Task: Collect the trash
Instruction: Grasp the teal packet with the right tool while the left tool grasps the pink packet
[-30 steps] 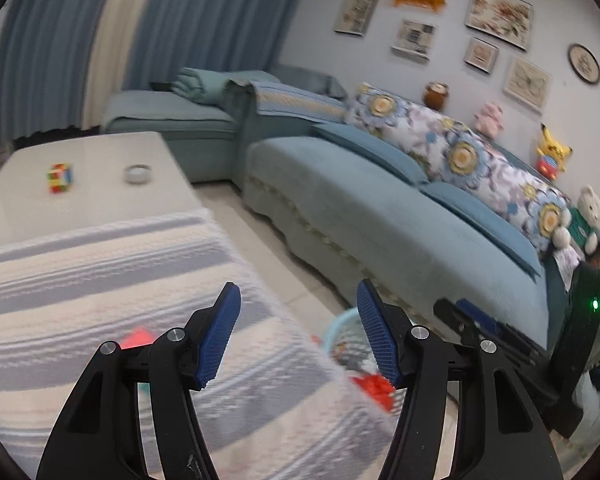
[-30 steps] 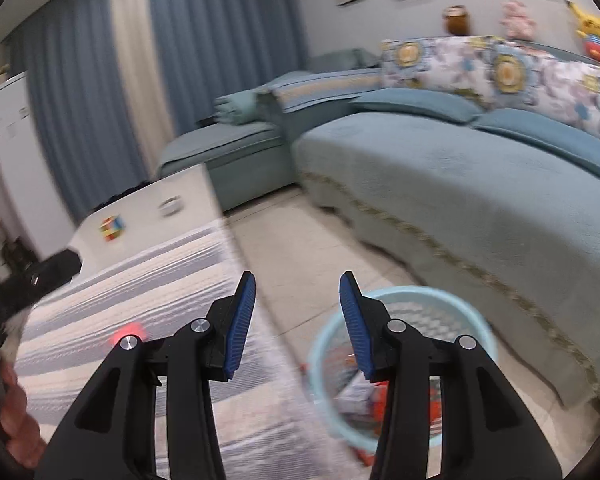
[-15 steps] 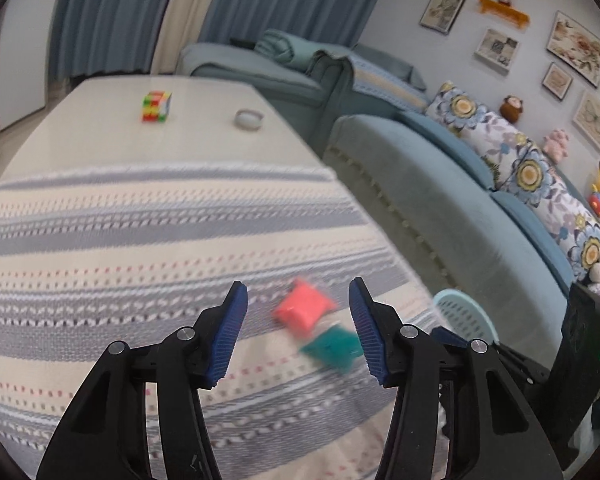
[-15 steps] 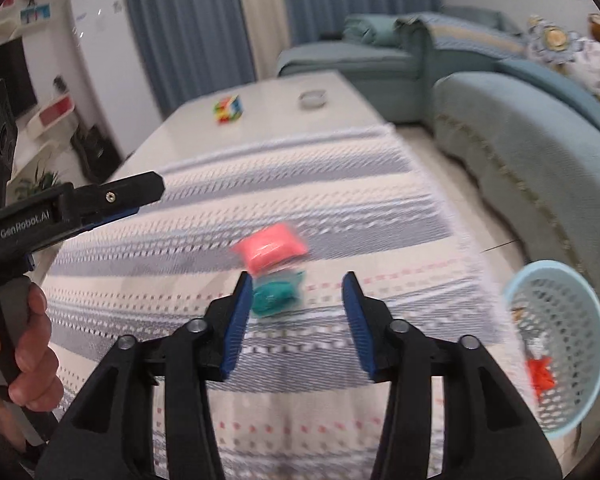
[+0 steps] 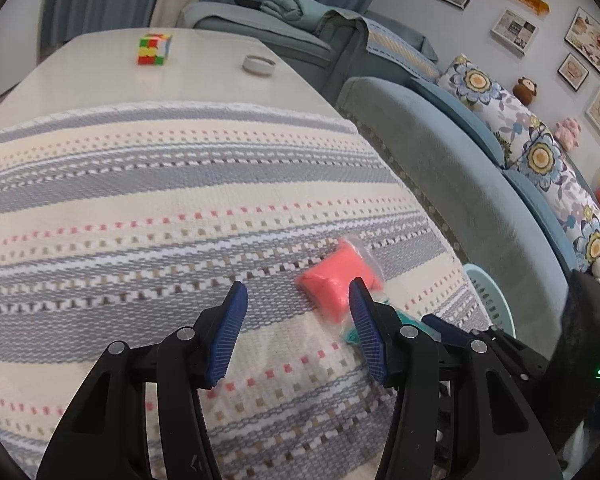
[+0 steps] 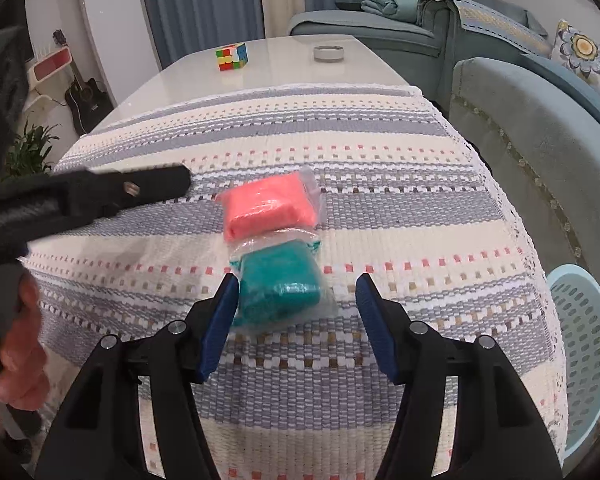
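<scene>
Basket — beside table, contents unseen.

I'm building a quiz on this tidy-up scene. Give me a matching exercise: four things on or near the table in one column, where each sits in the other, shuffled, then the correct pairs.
Things:
1. teal packet
2. pink packet
3. puzzle cube
4. blue basket

Places:
A. far, bare end of the table
B. on the floor beside the table
C. on the striped cloth, just beyond the teal packet
D. between the open fingers of the right gripper

Pairs: 1-D, 2-C, 3-A, 4-B
</scene>
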### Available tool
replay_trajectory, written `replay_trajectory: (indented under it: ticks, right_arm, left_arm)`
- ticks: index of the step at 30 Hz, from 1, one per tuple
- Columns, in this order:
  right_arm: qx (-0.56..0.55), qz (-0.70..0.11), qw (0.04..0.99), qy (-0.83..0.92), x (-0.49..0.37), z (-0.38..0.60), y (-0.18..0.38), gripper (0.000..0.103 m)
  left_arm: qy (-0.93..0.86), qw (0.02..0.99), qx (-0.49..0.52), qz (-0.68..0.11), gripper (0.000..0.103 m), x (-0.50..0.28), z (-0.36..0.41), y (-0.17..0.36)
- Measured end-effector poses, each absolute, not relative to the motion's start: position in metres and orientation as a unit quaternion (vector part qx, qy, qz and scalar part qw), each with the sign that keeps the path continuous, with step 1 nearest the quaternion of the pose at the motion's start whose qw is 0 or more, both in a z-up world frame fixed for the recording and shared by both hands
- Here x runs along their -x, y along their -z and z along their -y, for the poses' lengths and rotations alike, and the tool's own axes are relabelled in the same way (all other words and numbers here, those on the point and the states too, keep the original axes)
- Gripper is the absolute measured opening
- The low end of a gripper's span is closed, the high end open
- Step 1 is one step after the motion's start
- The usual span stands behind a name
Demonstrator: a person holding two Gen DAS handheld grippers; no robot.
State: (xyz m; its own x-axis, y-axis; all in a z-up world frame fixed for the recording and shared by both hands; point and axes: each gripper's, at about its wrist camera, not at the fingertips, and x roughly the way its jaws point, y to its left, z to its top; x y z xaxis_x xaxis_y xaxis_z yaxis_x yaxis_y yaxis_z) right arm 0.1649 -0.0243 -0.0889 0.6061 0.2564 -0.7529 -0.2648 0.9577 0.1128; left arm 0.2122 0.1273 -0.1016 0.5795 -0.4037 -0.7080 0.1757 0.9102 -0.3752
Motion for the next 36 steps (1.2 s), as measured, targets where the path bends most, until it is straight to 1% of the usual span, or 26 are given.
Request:
replay_trajectory:
  ticks: [1,2,3,6,8,9,12,14,16,19,21,24,25,27,29,30,31,33,34,35,36]
  right_arm:
    - [0.003,-0.415,0.898,-0.147,-0.164,0.025,0.087,0.057]
    - [0.003,-0.415,0.898,-0.148,-0.166,0.026,0.088,0.048]
    - [0.001,-0.417,0.896,-0.152,-0.166,0.025,0.089,0.034]
    - [0.003,-0.422,0.894,-0.150,-0.167,0.028,0.089,0.034]
    - [0.004,-0.424,0.893,-0.153,-0.164,0.032,0.090,0.034]
    - [0.002,-0.425,0.892,-0.154,-0.160,0.035,0.089,0.034]
    - [-0.003,-0.427,0.894,-0.137,-0.154,0.050,0.089,0.034]
    - [-0.014,-0.432,0.894,-0.121,-0.151,0.066,0.088,0.034]
    - [-0.020,-0.440,0.892,-0.097,-0.149,0.084,0.089,0.034]
    - [-0.038,-0.446,0.890,-0.086,-0.144,0.105,0.091,0.035]
    - [-0.048,-0.448,0.888,-0.087,-0.142,0.115,0.092,0.035]
    - [-0.054,-0.451,0.886,-0.096,-0.141,0.119,0.092,0.038]
    - [-0.054,-0.451,0.886,-0.097,-0.142,0.119,0.093,0.040]
    - [-0.055,-0.454,0.884,-0.102,-0.142,0.119,0.096,0.051]
    - [-0.053,-0.455,0.883,-0.100,-0.140,0.118,0.098,0.056]
    - [-0.052,-0.455,0.883,-0.099,-0.141,0.117,0.098,0.058]
    - [-0.052,-0.455,0.884,-0.098,-0.141,0.116,0.098,0.058]
    - [-0.051,-0.457,0.884,-0.092,-0.141,0.116,0.098,0.058]
    - [-0.047,-0.456,0.884,-0.090,-0.141,0.115,0.097,0.057]
    - [-0.040,-0.456,0.885,-0.089,-0.141,0.114,0.097,0.051]
    - [-0.032,-0.453,0.887,-0.085,-0.139,0.113,0.094,0.034]
  left_arm:
    - [0.167,0.878,0.132,-0.428,0.052,-0.215,-0.125,0.104]
    - [0.169,0.878,0.131,-0.428,0.053,-0.216,-0.122,0.106]
    - [0.171,0.877,0.130,-0.429,0.054,-0.218,-0.120,0.107]
    - [0.173,0.875,0.124,-0.434,0.057,-0.225,-0.111,0.112]
    - [0.177,0.875,0.115,-0.436,0.063,-0.227,-0.106,0.115]
    - [0.176,0.876,0.102,-0.437,0.063,-0.230,-0.100,0.117]
    - [0.175,0.877,0.084,-0.441,0.063,-0.235,-0.088,0.121]
    - [0.186,0.870,0.075,-0.450,0.059,-0.236,-0.079,0.125]
    - [0.198,0.866,0.069,-0.454,0.058,-0.230,-0.074,0.125]
    - [0.227,0.853,0.063,-0.466,0.058,-0.220,-0.065,0.124]
    - [0.217,0.857,0.040,-0.465,0.058,-0.216,-0.058,0.123]
    - [0.215,0.855,0.027,-0.470,0.060,-0.220,-0.052,0.124]
    - [0.200,0.859,0.016,-0.472,0.064,-0.223,-0.050,0.126]
    - [0.187,0.861,0.010,-0.473,0.065,-0.229,-0.049,0.128]
    - [0.184,0.862,0.011,-0.473,0.068,-0.233,-0.046,0.128]
    - [0.180,0.862,0.011,-0.473,0.068,-0.234,-0.044,0.128]
    - [0.174,0.864,0.010,-0.473,0.068,-0.236,-0.042,0.128]
    - [0.164,0.865,0.007,-0.475,0.063,-0.237,-0.037,0.128]
    - [0.153,0.867,-0.007,-0.474,0.048,-0.237,-0.033,0.127]
    - [0.151,0.867,-0.014,-0.475,0.039,-0.238,-0.028,0.126]
    - [0.152,0.866,-0.016,-0.475,0.038,-0.237,-0.027,0.125]
